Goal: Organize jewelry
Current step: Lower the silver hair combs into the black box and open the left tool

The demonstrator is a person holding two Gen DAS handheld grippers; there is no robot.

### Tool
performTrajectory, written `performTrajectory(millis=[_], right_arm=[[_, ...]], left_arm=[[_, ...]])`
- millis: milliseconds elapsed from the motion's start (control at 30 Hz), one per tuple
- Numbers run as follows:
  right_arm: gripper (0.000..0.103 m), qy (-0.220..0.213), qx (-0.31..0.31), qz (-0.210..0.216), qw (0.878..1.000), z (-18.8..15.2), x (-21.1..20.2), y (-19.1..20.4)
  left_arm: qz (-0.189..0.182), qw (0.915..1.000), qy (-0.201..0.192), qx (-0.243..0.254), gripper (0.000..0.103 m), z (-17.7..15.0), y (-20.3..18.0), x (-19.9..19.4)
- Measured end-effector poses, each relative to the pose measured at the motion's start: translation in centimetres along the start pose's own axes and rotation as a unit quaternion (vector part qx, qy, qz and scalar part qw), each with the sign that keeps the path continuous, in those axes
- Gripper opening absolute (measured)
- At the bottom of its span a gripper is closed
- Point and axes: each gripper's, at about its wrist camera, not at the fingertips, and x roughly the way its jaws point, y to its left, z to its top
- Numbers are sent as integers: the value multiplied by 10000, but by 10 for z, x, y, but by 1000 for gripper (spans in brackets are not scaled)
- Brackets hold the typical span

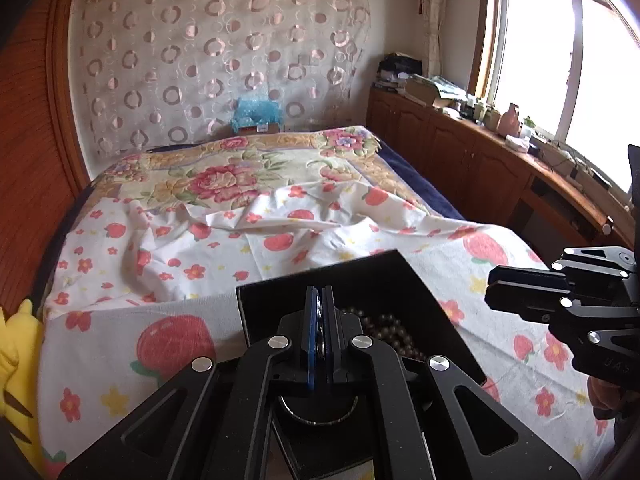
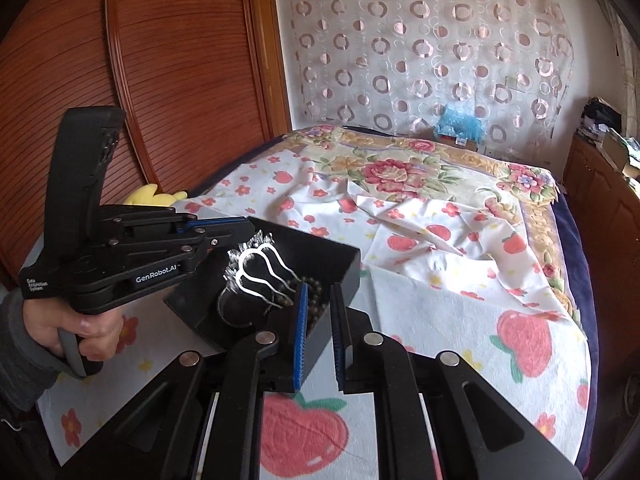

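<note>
An open black box [image 1: 360, 280] [image 2: 320, 254] sits on the bed, with dark bead strings [image 1: 386, 328] [image 2: 312, 300] and a round bangle [image 2: 230, 312] inside. My left gripper [image 1: 319, 292] [image 2: 244, 226] is over the box's left side, shut on a silver wavy hairpin [image 2: 260, 268] whose prongs hang down into the box. Only a silver sliver [image 1: 319, 320] of it shows between the pads in the left wrist view. My right gripper [image 2: 319, 292] [image 1: 490, 292] is slightly open at the box's near right wall, one finger inside by the beads and one outside.
The box rests on a white fruit-print sheet [image 2: 440, 320] over a floral blanket [image 1: 224, 176]. A yellow plush toy [image 1: 20, 356] lies at the bed's left edge by the wooden wardrobe [image 2: 180, 60]. A cluttered wooden cabinet [image 1: 460, 148] runs under the window. A hand [image 2: 92, 332] holds the left gripper.
</note>
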Motion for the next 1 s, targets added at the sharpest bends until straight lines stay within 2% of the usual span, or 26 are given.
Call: performTrajectory(millis=[67,133,233,433,733,1000], right_arm=[[13,-7,31,-18,10000,-5,-4,0],[13,-14,80,-24,10000,-10,-8,0],[13,-20,142,-59,9999,-21,-16,4],[13,-14,220,-120,9997,-47,-32,12],[13,78,234,-144,9996,-91,-48,46],[13,55,436,-153,9989,-126,-71,65]], left_arm=[[69,10000,-36,48,3,-4,-2,-7],[64,9999,-56,54,9,-7,-3,-14],[77,9999,-107,64,11,-15,-6,-29],[60,9999,-73,112,11,-44,-13,-59],[89,9999,61,55,11,-106,-20,-96],[60,9999,63,73,11,-135,-33,-121]])
